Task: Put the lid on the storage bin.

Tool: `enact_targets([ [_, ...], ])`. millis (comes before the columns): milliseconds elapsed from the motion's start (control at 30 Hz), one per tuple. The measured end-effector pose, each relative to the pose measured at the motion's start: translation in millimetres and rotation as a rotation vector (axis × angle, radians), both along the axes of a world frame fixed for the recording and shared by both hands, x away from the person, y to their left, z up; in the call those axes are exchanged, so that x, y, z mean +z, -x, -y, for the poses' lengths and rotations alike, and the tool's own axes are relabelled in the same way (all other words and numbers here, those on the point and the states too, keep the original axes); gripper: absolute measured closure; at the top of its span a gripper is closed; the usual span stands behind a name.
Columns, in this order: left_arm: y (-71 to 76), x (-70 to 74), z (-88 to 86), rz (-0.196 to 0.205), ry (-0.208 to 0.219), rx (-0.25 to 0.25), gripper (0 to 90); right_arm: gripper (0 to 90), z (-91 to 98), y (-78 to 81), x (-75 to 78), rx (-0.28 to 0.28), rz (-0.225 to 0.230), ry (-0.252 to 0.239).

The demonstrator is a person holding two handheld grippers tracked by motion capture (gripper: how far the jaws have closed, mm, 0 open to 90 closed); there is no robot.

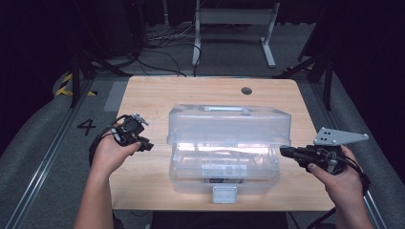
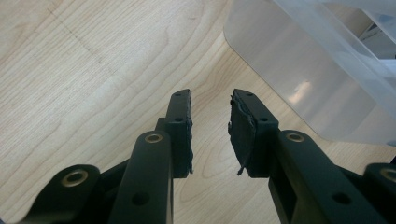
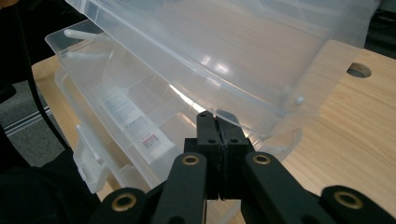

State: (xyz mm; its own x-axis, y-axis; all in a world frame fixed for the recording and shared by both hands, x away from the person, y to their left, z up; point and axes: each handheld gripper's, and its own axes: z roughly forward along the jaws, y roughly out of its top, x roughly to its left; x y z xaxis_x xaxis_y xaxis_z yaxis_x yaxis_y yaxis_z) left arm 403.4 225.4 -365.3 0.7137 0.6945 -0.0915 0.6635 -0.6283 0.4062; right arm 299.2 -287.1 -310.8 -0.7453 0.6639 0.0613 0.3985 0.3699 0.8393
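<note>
A clear plastic storage box stands mid-table with its lid hinged part-way up. A grey latch hangs at its front. My left gripper hovers over bare wood left of the box, open with nothing between its jaws; the lid's corner lies to its right. My right gripper is at the box's right end, jaws shut together. In the right gripper view its tip touches the underside of the raised lid's rim, above the open base.
The wooden table has a cable hole at the back right. A label lies inside the box base. Beyond the table are a white desk frame and floor cables.
</note>
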Motion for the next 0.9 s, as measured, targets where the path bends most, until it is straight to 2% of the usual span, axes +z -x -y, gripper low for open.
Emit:
enact_targets([
  [200,-3.6,-0.5,5.5,-0.007,0.005,-0.032,68.3,89.8,1.1,5.1,-3.8,-0.006,-0.029,0.003],
  [500,-7.6,-1.7,6.4,-0.017,0.023,-0.043,68.4,89.9,9.2,9.6,-10.2,-0.038,-0.051,0.013],
  [567,-8.6,-1.5,6.1,-0.016,0.021,-0.049,68.4,89.8,9.9,10.2,-13.9,-0.043,-0.069,0.023],
  [900,-8.5,-4.1,2.9,-0.026,0.03,-0.04,68.4,89.6,11.7,10.3,-15.7,-0.019,-0.098,0.051],
])
